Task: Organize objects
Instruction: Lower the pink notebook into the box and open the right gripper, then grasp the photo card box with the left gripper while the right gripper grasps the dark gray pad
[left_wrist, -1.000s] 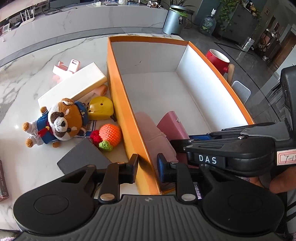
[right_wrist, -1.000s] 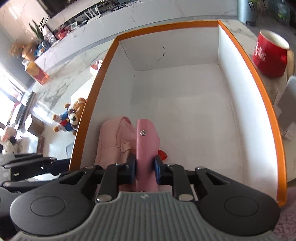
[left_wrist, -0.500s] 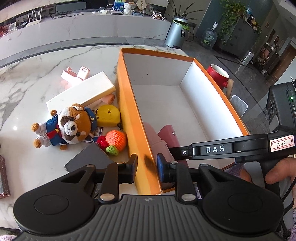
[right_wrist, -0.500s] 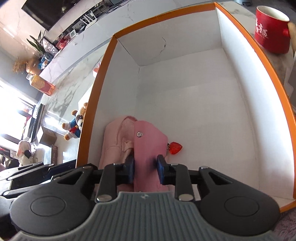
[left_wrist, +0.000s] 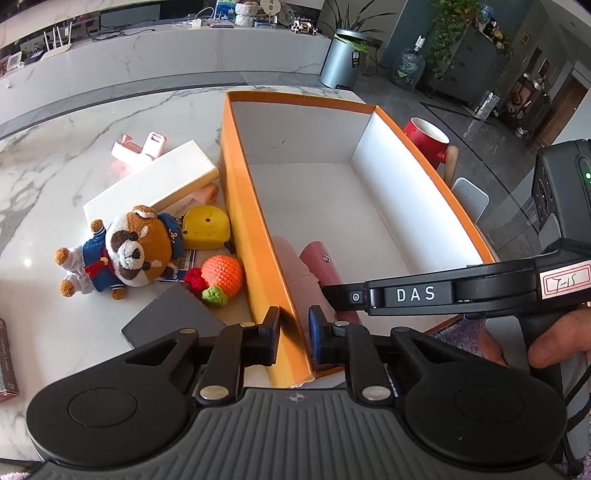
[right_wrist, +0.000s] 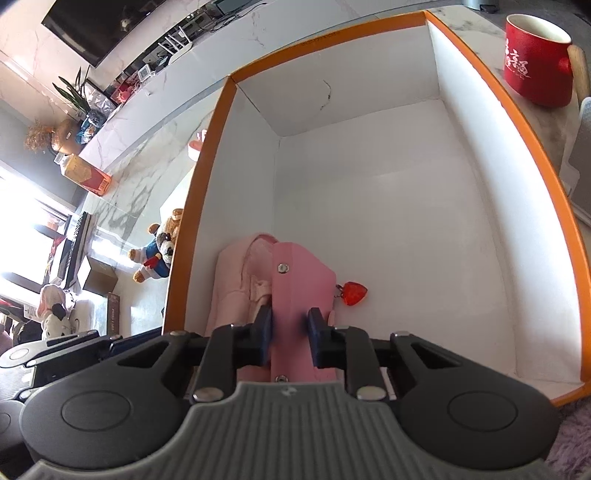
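Observation:
An orange box (left_wrist: 255, 221) with a white inside stands on the marble table. My right gripper (right_wrist: 290, 332) is inside its near left corner, shut on a pink wallet (right_wrist: 295, 280) with a red heart charm (right_wrist: 352, 291); a pale pink pouch (right_wrist: 236, 280) lies beside it. In the left wrist view the wallet (left_wrist: 321, 262) and right gripper arm (left_wrist: 406, 293) show in the box. My left gripper (left_wrist: 293, 328) straddles the box's left wall near its front corner, fingers close on either side. I cannot tell whether they press it.
Left of the box lie a plush bear (left_wrist: 125, 251), yellow tape measure (left_wrist: 207, 229), crocheted orange (left_wrist: 221, 275), grey card (left_wrist: 170, 317), white box (left_wrist: 147, 188) and pink holder (left_wrist: 140, 147). A red mug (left_wrist: 424, 138) stands right of the box.
The left wrist view has pulled back and risen, showing more of the box. My right gripper has tilted and sunk the wallet lower into the box corner; the heart charm now shows.

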